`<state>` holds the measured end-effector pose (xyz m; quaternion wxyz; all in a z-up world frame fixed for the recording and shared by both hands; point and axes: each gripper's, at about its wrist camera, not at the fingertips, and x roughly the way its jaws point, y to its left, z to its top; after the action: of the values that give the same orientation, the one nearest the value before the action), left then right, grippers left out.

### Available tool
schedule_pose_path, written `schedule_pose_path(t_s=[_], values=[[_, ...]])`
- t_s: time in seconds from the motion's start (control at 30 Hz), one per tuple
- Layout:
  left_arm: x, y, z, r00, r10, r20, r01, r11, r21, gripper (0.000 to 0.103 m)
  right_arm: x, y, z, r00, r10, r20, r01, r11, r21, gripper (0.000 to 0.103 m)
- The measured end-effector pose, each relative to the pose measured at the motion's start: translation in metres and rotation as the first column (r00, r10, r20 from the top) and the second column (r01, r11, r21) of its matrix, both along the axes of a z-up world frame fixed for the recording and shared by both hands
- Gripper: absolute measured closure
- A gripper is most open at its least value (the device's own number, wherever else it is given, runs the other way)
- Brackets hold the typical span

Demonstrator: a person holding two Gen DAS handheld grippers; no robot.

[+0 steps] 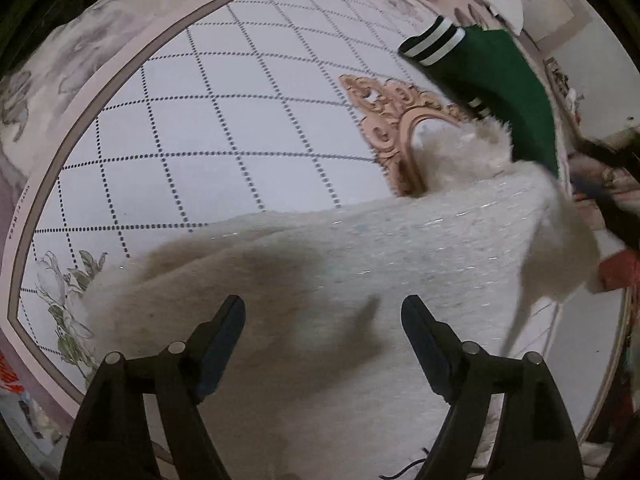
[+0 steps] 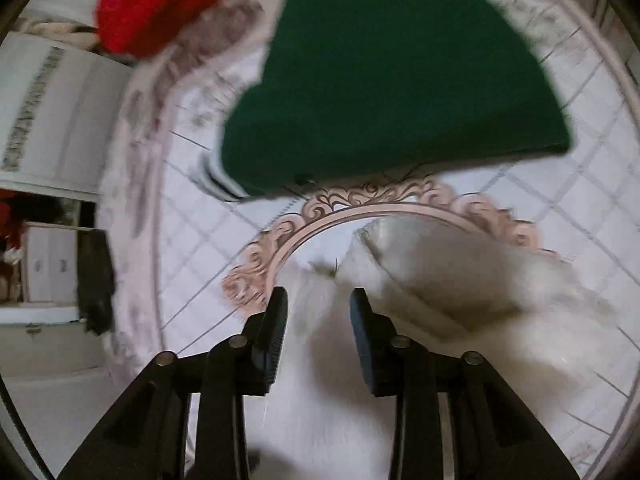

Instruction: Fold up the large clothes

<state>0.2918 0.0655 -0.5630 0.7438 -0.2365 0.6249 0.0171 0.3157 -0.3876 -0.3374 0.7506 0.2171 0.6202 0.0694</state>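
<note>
my left fingers (image 1: pixel 323 316) stand wide apart above the white fluffy garment (image 1: pixel 360 264), with nothing between them, and the cloth lies below them on the patterned rug (image 1: pixel 224 128). my right fingers (image 2: pixel 319 308) are half spread and also pinch nothing; the white cloth is under them, near the pink ornament ring (image 2: pixel 360 204) of the rug. the green garment (image 2: pixel 384 80) lies just beyond, already folded as it seems, and a red garment (image 2: pixel 160 4) further away. i judge the white piece is in the middle of its folding. the risk is that the fluffy cloth is thick and slippery, so a fold can spring open when i let it free. also, if i grip too shallow, only the fur comes and the layer slides. the edge near the green garment may drag it out of place.
</note>
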Motion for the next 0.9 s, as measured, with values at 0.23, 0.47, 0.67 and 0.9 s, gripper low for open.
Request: schedule_pose_path(t_s=[0.23,0.47,0.67,0.9], values=[[0.011,-0.024,0.002,0.999,-0.043,0.0,0.043,0.999,0.004,0.023,-0.078,-0.022,0.007,0.997,0.025,-0.078,-0.023,0.999,0.031,0.021],[0.039,-0.04,-0.031,0.997,-0.077,-0.024,0.079,0.994,0.069,0.023,0.006,-0.01,-0.089,0.993,0.013,-0.114,-0.022,0.997,-0.078,0.039],[0.034,-0.024,-0.021,0.999,-0.032,-0.022,0.032,0.999,0.041,0.023,0.013,-0.008,-0.077,0.989,-0.006,-0.15,-0.012,0.993,-0.114,0.037],[-0.005,0.017,-0.002,0.995,0.1,-0.026,-0.097,0.989,0.11,0.023,-0.049,0.038,-0.034,0.981,0.172,-0.09,-0.176,0.984,-0.037,0.068]])
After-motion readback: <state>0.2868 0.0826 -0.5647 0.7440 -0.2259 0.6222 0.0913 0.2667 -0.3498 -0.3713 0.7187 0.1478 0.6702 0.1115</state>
